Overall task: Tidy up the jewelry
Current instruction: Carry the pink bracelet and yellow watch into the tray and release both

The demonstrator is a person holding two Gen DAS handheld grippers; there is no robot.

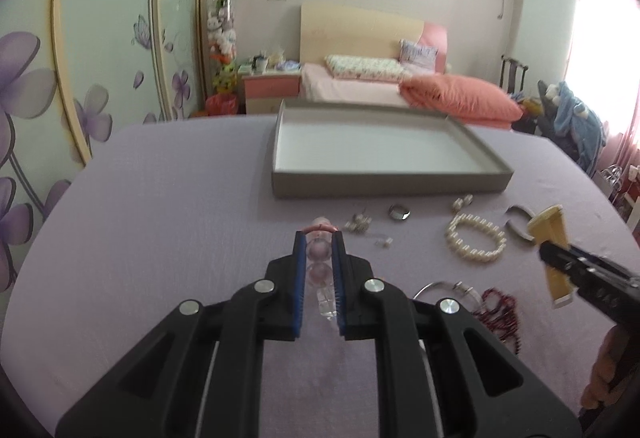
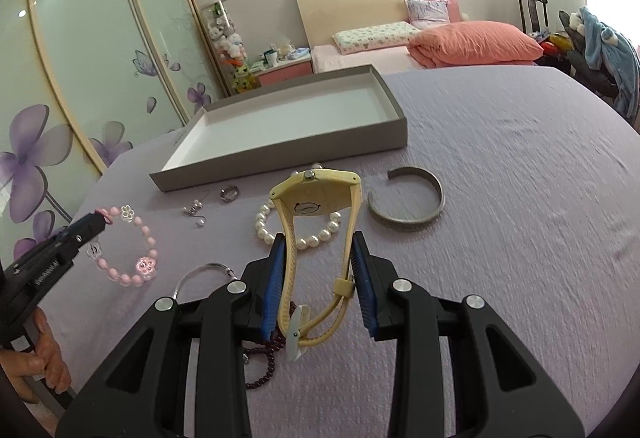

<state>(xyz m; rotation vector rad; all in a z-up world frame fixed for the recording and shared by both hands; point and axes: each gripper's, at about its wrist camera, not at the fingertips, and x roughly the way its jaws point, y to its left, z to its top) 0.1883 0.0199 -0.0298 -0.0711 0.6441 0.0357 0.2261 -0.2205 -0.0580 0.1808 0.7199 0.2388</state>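
My left gripper (image 1: 319, 238) is shut on a pink bead bracelet (image 1: 320, 228), whose beads show between the blue pads. In the right wrist view that bracelet (image 2: 132, 250) hangs off the left gripper (image 2: 98, 220) just above the lilac cloth. My right gripper (image 2: 319, 238) is shut on the strap loop of a cream wristwatch (image 2: 316, 194), which it holds upright above the table. The left wrist view shows the watch (image 1: 548, 234) in the right gripper (image 1: 560, 258) at the right. A shallow grey tray (image 1: 392, 186) with a white inside lies beyond both grippers.
On the cloth lie a pearl bracelet (image 1: 476, 242), a silver cuff (image 2: 408, 206), a ring (image 1: 399, 214), small earrings (image 1: 360, 224), a thin silver bangle (image 2: 204, 270) and dark red beads (image 1: 500, 314). A hand (image 2: 44, 350) grips the left handle. A bed stands behind.
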